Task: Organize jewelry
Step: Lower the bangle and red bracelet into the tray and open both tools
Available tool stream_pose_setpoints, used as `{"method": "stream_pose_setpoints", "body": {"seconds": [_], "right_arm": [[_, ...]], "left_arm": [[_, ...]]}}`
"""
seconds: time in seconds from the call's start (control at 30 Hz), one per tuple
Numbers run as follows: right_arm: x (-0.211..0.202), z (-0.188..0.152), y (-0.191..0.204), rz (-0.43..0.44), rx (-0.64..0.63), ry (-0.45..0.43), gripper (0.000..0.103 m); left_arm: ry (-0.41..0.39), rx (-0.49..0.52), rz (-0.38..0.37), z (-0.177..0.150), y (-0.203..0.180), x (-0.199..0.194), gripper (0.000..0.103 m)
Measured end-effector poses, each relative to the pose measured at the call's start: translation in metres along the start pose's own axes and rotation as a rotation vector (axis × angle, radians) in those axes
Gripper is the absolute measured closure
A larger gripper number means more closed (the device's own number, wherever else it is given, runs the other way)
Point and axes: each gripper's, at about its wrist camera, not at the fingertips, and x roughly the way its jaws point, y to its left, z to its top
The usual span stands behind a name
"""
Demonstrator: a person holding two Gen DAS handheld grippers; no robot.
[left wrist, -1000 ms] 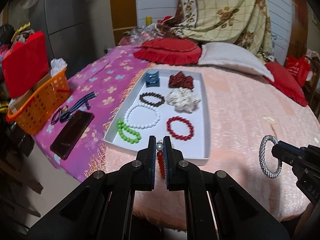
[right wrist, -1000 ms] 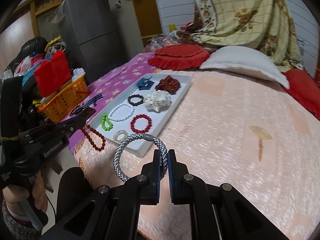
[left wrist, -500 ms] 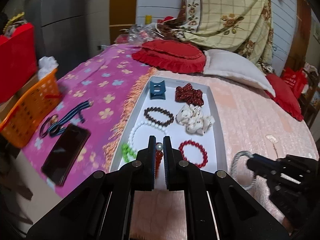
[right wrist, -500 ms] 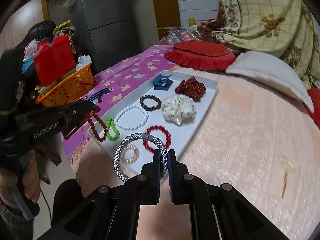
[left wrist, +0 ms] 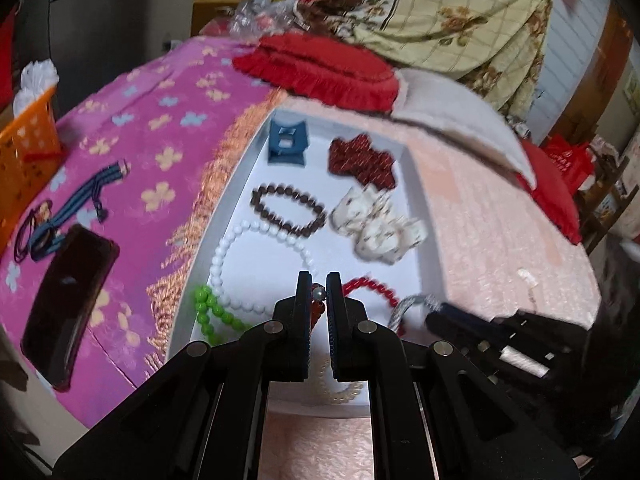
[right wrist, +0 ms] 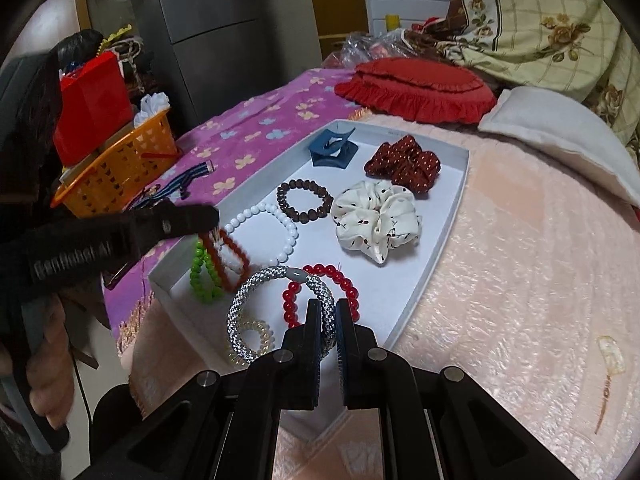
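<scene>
A white tray on the bed holds a blue clip, two scrunchies, and brown, white, green and red bead bracelets. My left gripper is shut on an orange-red bead bracelet, which hangs over the tray's near left part beside the green beads. My right gripper is shut on a silver braided ring, held over the tray's near end above a clear coil tie and the red bracelet.
A dark phone and a striped strap lie on the purple cloth left of the tray. An orange basket stands further left. Red cushions and a white pillow lie behind the tray.
Both grippers have moved forward over the near end of the tray, each still holding its piece. The tray now looks closer in both views.
</scene>
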Motion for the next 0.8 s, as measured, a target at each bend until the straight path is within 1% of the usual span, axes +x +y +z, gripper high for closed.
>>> {"method": "stream_pose_setpoints", "body": {"seconds": [0.13, 0.27, 0.37, 0.5, 0.7, 0.8], "right_arm": [[0.013, 0.011, -0.003, -0.014, -0.007, 0.008, 0.097], [0.031, 0.023, -0.007, -0.002, 0.012, 0.035, 0.097], [0.047, 0.032, -0.009, -0.009, 0.014, 0.058, 0.097], [0.062, 0.042, -0.011, -0.042, -0.003, 0.066, 0.097], [0.080, 0.060, -0.027, -0.125, -0.004, 0.073, 0.097], [0.086, 0.064, -0.033, -0.128, 0.010, 0.082, 0.097]], "left_arm": [[0.036, -0.015, 0.016, -0.005, 0.008, 0.017, 0.098], [0.055, -0.033, -0.001, -0.007, 0.012, 0.028, 0.098], [0.064, -0.032, -0.006, -0.009, 0.012, 0.035, 0.098], [0.068, -0.030, 0.000, -0.010, 0.011, 0.042, 0.097], [0.061, -0.024, 0.014, -0.007, 0.011, 0.050, 0.097], [0.051, -0.010, 0.033, -0.007, 0.009, 0.051, 0.097]]}}
